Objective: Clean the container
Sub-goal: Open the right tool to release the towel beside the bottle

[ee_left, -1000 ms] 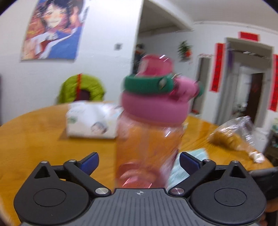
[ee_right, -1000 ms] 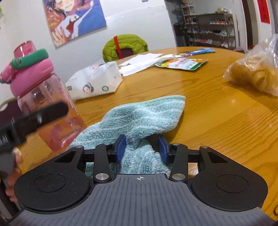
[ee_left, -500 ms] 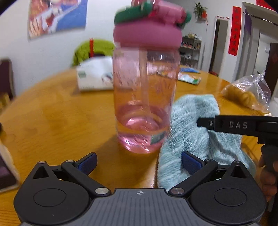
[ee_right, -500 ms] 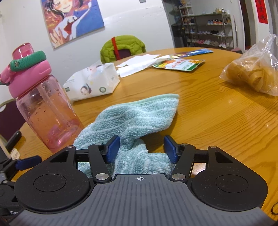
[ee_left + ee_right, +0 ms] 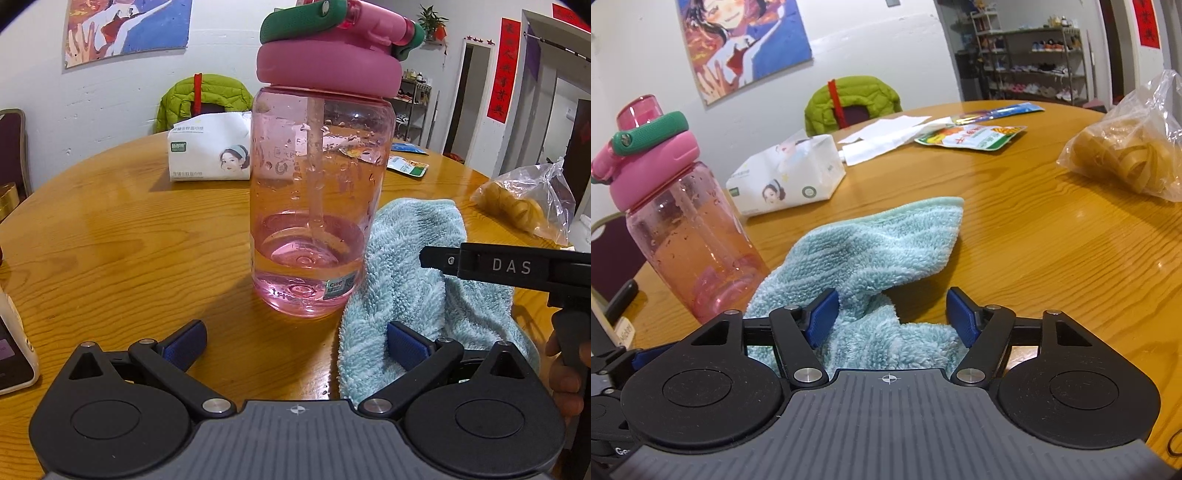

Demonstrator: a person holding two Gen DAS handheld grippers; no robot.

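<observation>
Left wrist view first: 1 clear pink plastic bottle with a pink lid and green strap (image 5: pixel 319 206) stands upright on the round wooden table (image 5: pixel 122 240), a bit of liquid in the bottom and droplets on the inside wall. The left gripper (image 5: pixel 293 345) sits just in front of the bottle with its 2 blue-padded fingers spread wide, wider than the bottle, gripping nothing. 1 fluffy light-blue towel (image 5: pixel 417 273) lies crumpled right of the bottle, touching its base, and the right-side pad sits against the towel's edge. Behind the bottle to the left is 1 white tissue pack (image 5: pixel 208 153); far right of the bottle is 1 clear plastic bag of yellow stuff (image 5: pixel 524 203). The right gripper's black body pokes in from the right of the bottle, above the towel.

Right wrist view: the right gripper (image 5: pixel 892 315) has just been opening its jaws. The 2 pads stand well apart with the towel (image 5: pixel 875 251) bunched between them; the left pad still brushes the fabric and the right pad is clear of it, so no squeeze. The bottle (image 5: pixel 690 229) stands left of the towel, touching it. The tissue pack (image 5: pixel 786 181) is behind the bottle, and 1 green-and-orange snack packet (image 5: pixel 971 138) lies further back to the right.
</observation>
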